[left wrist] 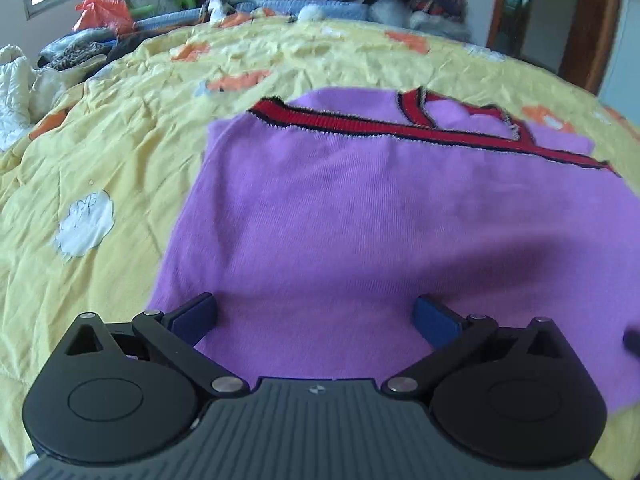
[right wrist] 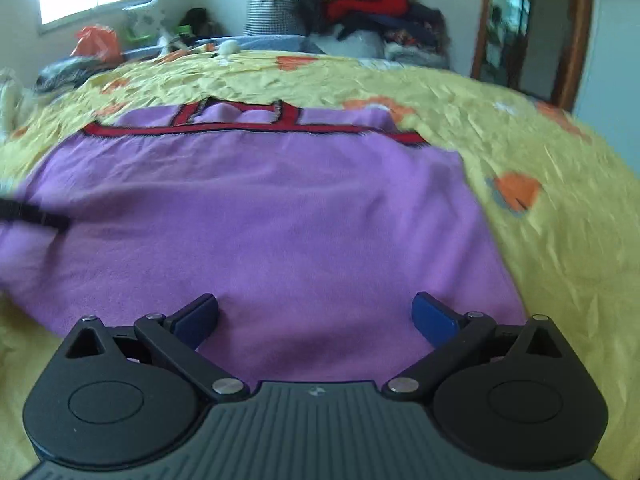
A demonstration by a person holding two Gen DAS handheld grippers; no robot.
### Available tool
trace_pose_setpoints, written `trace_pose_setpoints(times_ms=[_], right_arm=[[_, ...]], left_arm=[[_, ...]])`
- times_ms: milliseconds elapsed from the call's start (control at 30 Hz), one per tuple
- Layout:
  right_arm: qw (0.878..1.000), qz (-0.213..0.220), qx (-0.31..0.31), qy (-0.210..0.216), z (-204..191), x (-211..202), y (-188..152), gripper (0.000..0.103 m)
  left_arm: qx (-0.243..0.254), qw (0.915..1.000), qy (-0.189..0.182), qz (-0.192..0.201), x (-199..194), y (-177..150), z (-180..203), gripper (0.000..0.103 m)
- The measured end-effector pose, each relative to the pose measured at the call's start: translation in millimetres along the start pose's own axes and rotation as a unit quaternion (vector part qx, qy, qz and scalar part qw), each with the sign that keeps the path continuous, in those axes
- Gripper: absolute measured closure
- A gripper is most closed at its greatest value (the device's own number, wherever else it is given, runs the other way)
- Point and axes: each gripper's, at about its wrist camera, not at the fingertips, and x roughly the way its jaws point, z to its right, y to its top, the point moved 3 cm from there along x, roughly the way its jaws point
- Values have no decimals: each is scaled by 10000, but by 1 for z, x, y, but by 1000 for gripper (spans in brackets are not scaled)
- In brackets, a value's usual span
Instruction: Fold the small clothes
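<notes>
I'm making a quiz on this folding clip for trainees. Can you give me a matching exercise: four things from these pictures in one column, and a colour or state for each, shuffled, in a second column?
Things:
1. purple garment
2. garment trim
3. bedspread
4. left gripper

Colours or states:
A. yellow with orange and white patches
B. open, fingers spread above the near edge of the cloth
C. red with dark edging
D. lying spread flat on the bed

Pairs: 1-D, 2-C, 3-A, 4-B
</notes>
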Motion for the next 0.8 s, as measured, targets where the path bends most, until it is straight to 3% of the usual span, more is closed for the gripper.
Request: trace_pose_setpoints(times_ms=[200,400,467,567,600,800], right_arm=[[9997,-94,102,189,5,-11,-1,0],[9914,442,877,868,-19,-9,12,0],[9937,507,543,841,-37,0,15,0],[9987,329,131,377,-54,13,13,0],[9992,251,-49,317,-57,13,12,0],[9973,88,-530,495,-52,0,-2,0]], left_arm=[[-16,10000,3,98,-26,-31,-22,0],[-171,9990,-410,107,-53,-37,-21,0],[1,9991,-326,274,-50,-30,-12,0],[246,9996,52,91,-28,-27,-6,0],[109,9999,-80,77,-24,-30,-12,0],[-30,10000,27,2,-36,-43,-21,0]])
